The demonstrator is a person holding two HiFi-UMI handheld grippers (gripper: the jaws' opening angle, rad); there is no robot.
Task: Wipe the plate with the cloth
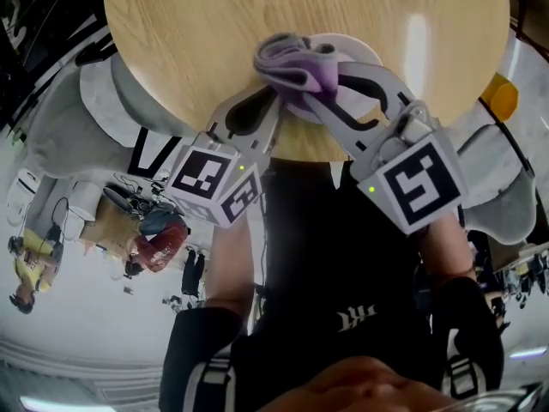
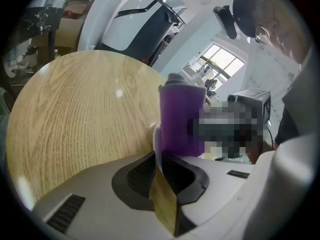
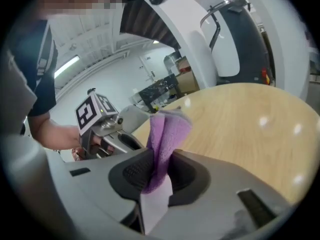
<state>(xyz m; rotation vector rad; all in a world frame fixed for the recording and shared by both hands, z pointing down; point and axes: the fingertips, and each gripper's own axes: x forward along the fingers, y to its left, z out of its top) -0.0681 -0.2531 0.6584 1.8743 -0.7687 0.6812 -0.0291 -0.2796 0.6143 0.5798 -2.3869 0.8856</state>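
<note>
text: none legible | left cube (image 1: 214,183): black-white square marker pattern, no letters or digits | right cube (image 1: 418,184): same kind of pattern | shirt emblem (image 1: 355,318): small white mark, can't read it

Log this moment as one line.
left tongs: shut on plate | right tongs: shut on purple cloth | cloth: on plate

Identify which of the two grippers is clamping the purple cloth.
The right gripper: the purple cloth is pinched between its jaws. The left gripper is shut on the white plate at its edge instead.
</note>
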